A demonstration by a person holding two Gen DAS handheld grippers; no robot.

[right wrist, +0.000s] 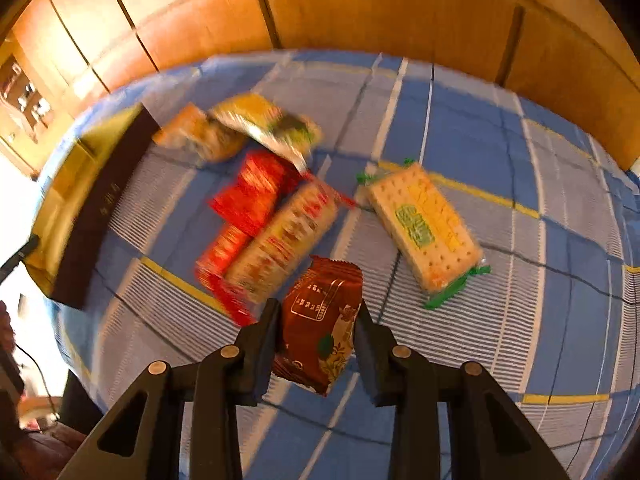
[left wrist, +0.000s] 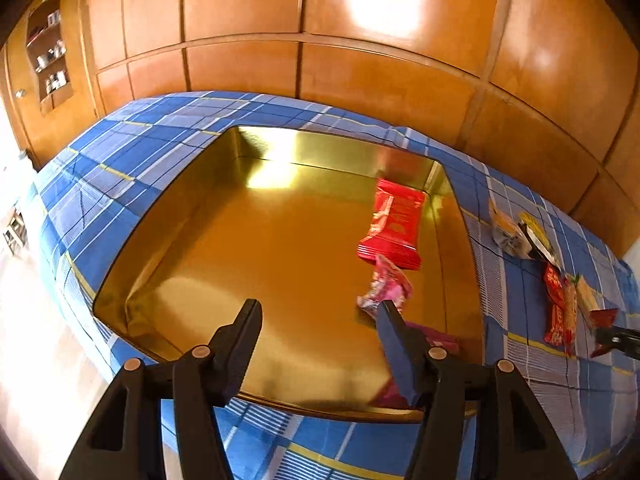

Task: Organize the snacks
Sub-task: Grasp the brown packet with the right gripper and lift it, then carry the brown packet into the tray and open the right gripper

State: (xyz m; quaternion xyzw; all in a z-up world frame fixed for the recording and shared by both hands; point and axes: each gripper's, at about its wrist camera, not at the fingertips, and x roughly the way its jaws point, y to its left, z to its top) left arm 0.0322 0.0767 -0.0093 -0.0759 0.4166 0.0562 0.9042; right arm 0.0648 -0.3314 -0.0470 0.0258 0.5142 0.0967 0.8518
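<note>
While the left claw point(left wrist: 320, 312) hangs with its jaws apart over the near edge of a gold tin point(left wrist: 132, 224), nothing sits between its fingers. The tin rests on a blue checked cloth point(left wrist: 132, 148) that covers a bed or bench; which one I cannot tell. Inside the tin, toward its right side, a red packet point(left wrist: 394, 224) lies flat, and a crumpled pink wrapper point(left wrist: 386, 286) lies just beside its near end. A purple packet point(left wrist: 434, 338) shows partly behind the right finger, near the tin's front right corner.

The right claw point(right wrist: 318, 320) is clenched on a brown packet point(right wrist: 320, 320), its two pads pressing the packet's sides, and the packet appears lifted off the cloth. More snacks lie on the cloth beyond it: a pale cracker pack with green ends point(right wrist: 424, 228) off to the right, well apart from the others, and a blurred cluster to the left made up of a long cracker pack point(right wrist: 284, 236) beside two red packets point(right wrist: 252, 196), with an orange packet point(right wrist: 200, 136) and a yellow-green packet point(right wrist: 268, 124) farther back, near the tin's dark outer wall. Wooden cupboard doors point(left wrist: 240, 12) stand behind the cloth.
</note>
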